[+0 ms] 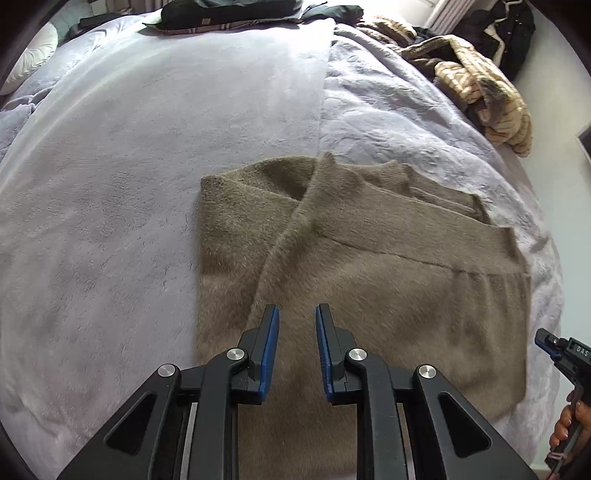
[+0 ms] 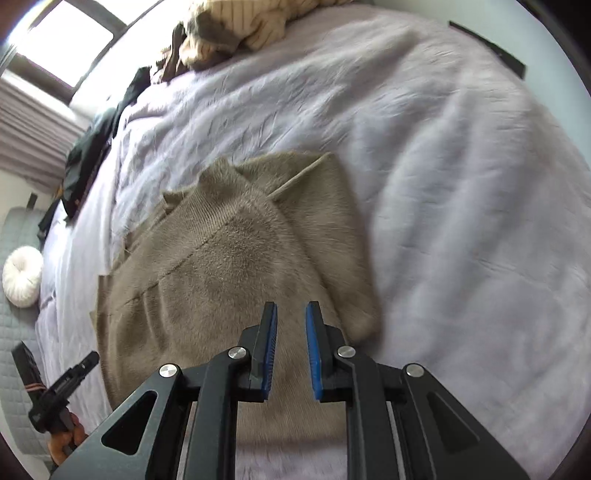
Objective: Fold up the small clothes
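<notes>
Spread across the bed (image 1: 110, 221), a taupe knit sweater (image 1: 369, 258) lies partly folded on the pale lilac cover. Its fabric is fuzzy and short-haired, with a ribbed band at the neck and a ribbed hem on the side toward the bed's edge. One sleeve is laid diagonally across the body, making a long slanting fold line from the collar area down toward the near edge. In the left wrist view the garment forms a rough rectangle, its left edge straight, its upper right corner showing stacked layers of knit. A thin seam runs across the chest panel. The right wrist view shows the same sweater (image 2: 229, 266) from the other side, its folded shoulder rounded and a narrow edge sticking up near the top.

The left gripper (image 1: 297, 314) hangs above the sweater's near part, its blue pads parted by a narrow gap with nothing between them. The right gripper (image 2: 291, 312) likewise hovers over the knit, its jaws slightly apart and empty; only fabric shows far below the gap. Each gripper appears small at the edge of the other's view, held by a hand (image 1: 569, 432).

At the far side of the bed lie a cream striped garment (image 1: 491, 99) and some dark clothes (image 1: 229, 13). A round white cushion (image 2: 22, 277) sits beside the bed.
</notes>
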The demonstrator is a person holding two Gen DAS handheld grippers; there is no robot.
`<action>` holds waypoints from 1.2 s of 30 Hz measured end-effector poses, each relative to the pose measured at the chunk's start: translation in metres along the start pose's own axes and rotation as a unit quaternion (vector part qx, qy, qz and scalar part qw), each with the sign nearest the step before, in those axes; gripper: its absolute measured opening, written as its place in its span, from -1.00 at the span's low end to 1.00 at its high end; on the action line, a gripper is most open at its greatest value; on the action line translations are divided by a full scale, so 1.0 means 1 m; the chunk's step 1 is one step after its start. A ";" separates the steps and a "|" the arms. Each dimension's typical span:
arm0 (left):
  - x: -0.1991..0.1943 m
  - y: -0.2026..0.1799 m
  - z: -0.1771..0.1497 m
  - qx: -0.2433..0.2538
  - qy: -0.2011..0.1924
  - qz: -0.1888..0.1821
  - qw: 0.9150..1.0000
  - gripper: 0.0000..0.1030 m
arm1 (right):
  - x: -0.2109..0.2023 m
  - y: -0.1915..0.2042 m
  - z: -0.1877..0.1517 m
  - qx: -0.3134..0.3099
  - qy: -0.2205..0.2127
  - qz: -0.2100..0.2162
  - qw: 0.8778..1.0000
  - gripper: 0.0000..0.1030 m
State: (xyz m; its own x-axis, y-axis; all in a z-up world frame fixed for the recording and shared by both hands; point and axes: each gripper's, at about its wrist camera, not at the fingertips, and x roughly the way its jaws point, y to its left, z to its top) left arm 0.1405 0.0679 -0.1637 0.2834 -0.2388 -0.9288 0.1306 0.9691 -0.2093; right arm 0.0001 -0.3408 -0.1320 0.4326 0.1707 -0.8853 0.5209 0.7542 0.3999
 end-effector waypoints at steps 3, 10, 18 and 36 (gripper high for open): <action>0.017 0.009 0.004 -0.019 0.009 0.002 1.000 -0.57 | 0.030 0.002 0.004 -0.011 0.022 -0.008 1.000 -0.66; 0.026 0.024 0.005 -0.029 0.007 0.005 1.000 -0.57 | 0.047 -0.008 0.009 -0.019 0.028 -0.008 0.999 -0.82; 0.008 0.027 -0.006 -0.003 0.015 0.039 0.999 -0.57 | 0.026 -0.027 0.010 -0.004 0.029 -0.022 0.999 -0.81; -0.056 0.002 -0.044 0.021 0.026 0.031 0.999 -0.56 | -0.021 -0.019 -0.044 -0.007 0.052 -0.007 0.999 -0.69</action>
State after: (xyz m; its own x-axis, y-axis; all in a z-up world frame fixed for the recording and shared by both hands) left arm 0.0828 0.0857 -0.1255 0.2421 -0.1733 -0.9547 0.1551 0.9782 -0.1382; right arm -0.0512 -0.3314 -0.1317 0.3465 0.2242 -0.9109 0.5150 0.7661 0.3845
